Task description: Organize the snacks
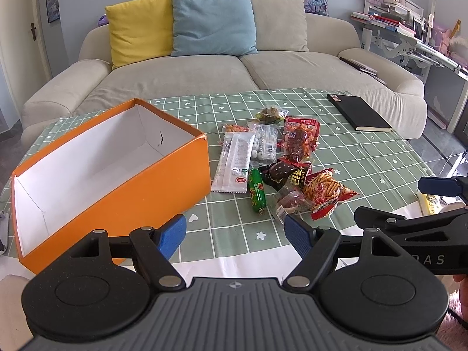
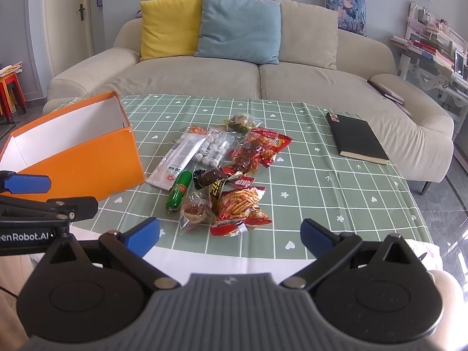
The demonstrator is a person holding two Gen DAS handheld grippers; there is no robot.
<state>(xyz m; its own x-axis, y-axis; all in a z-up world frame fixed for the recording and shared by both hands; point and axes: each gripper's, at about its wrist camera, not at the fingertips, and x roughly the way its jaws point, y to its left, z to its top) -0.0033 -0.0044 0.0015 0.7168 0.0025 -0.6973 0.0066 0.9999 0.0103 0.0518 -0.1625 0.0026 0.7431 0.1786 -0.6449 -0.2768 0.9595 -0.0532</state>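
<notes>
A pile of snack packets lies mid-table on the green checked cloth (image 1: 365,158): a long white packet (image 1: 235,162), a green sausage (image 1: 256,191), a chip bag (image 1: 323,190), a red meat packet (image 1: 299,140), and others. An empty orange box (image 1: 102,172) with a white inside stands left of them. My left gripper (image 1: 235,235) is open and empty, hovering at the near table edge. My right gripper (image 2: 231,235) is open and empty, just in front of the chip bag (image 2: 239,207). The box (image 2: 79,155) and sausage (image 2: 179,190) show there too.
A black notebook (image 1: 358,112) lies at the table's far right, also in the right wrist view (image 2: 358,137). A beige sofa (image 1: 204,73) with yellow and blue cushions stands behind the table. A cluttered desk (image 1: 409,29) is at the far right.
</notes>
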